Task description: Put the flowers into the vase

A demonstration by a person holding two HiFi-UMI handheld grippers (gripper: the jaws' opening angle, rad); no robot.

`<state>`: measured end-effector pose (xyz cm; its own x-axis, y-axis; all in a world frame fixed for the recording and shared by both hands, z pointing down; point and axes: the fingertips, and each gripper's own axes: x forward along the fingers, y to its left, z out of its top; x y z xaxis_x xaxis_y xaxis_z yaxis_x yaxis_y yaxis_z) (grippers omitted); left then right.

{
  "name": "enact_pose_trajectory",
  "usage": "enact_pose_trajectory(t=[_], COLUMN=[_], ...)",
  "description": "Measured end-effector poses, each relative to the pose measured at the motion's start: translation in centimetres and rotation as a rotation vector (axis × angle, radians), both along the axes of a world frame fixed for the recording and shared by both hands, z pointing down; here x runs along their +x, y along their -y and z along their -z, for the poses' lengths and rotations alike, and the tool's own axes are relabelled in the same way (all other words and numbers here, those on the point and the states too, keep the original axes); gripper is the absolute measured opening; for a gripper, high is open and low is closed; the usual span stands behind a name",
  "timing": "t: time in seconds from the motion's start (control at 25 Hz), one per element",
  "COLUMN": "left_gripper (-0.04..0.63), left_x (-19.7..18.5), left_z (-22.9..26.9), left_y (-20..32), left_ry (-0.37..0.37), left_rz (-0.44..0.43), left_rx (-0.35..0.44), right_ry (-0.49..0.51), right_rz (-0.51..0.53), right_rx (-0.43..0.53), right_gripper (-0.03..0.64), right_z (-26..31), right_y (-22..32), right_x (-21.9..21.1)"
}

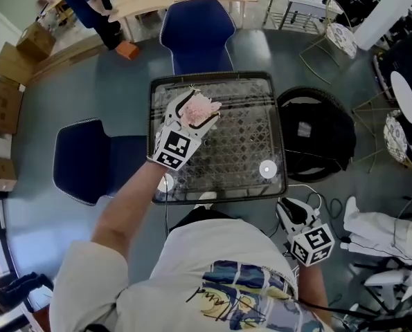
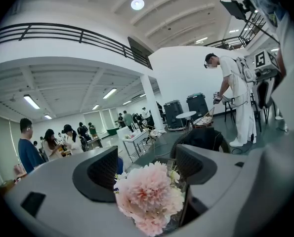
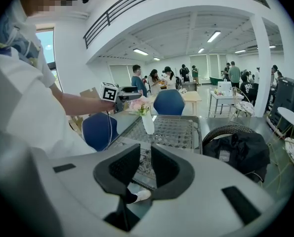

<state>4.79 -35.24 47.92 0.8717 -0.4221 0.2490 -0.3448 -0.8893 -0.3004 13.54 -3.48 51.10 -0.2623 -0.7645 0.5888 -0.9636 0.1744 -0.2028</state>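
A bunch of pale pink flowers (image 1: 206,106) sits between the fingers of my left gripper (image 1: 195,114), over the glass table (image 1: 251,140). In the left gripper view the blooms (image 2: 149,196) fill the gap between both jaws, so my left gripper (image 2: 147,157) is shut on them. The right gripper view shows that gripper (image 3: 130,97) with the flowers (image 3: 138,107) right above a white vase (image 3: 147,124); whether the stems are inside is hidden. My right gripper (image 1: 289,210) hangs off the table's near right corner, its jaws (image 3: 146,157) a narrow gap apart with nothing between them.
One blue chair (image 1: 195,30) stands behind the table and another (image 1: 88,159) at its left. A black bag on a round seat (image 1: 315,133) is close on the right. Cables trail on the floor near my right gripper. Several people stand farther off.
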Motion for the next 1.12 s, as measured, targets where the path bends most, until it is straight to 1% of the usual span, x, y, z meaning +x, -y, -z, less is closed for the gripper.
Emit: enact_pose_trajectory(t=[0.2, 0.32, 0.48, 0.64, 0.76, 0.88, 0.96, 1.08, 1.12], left_gripper=[0.353, 0.353, 0.353, 0.353, 0.353, 0.353, 0.351, 0.343, 0.305], left_x=[-0.1, 0.3, 0.1, -0.3, -1.3, -2.6, -3.4, -5.1, -5.9], left_z=[1.2, 1.9, 3.1, 4.7, 5.8, 6.4, 6.3, 5.5, 5.2], left_y=[-0.1, -0.9, -2.0, -4.2, -5.8, -8.2, -10.2, -13.7, -15.0], left_ry=[-0.021, -0.029, -0.039, -0.055, -0.097, -0.117, -0.112, -0.089, -0.083], left_rz=[0.044, 0.052, 0.078, 0.100, 0.146, 0.194, 0.223, 0.268, 0.288], left_rx=[-0.003, 0.002, 0.015, 0.024, -0.008, -0.047, -0.080, -0.163, -0.192], right_ry=[-0.007, 0.003, 0.014, 0.023, 0.027, 0.031, 0.031, 0.039, 0.044], right_rz=[-0.022, -0.024, 0.012, 0.043, 0.077, 0.113, 0.140, 0.191, 0.211], right_rx=[0.004, 0.008, 0.020, 0.037, 0.048, 0.062, 0.071, 0.082, 0.084], right_gripper=[0.061, 0.061, 0.061, 0.061, 0.061, 0.061, 0.061, 0.061, 0.061], right_z=[0.6, 0.3, 0.1, 0.2, 0.0, 0.0, 0.1, 0.0, 0.0], right_y=[-1.4, -2.3, -2.5, -3.3, -3.7, -4.2, -4.7, -5.5, -5.7], right_x=[1.7, 2.4, 2.6, 3.0, 3.1, 3.2, 3.3, 3.1, 2.8])
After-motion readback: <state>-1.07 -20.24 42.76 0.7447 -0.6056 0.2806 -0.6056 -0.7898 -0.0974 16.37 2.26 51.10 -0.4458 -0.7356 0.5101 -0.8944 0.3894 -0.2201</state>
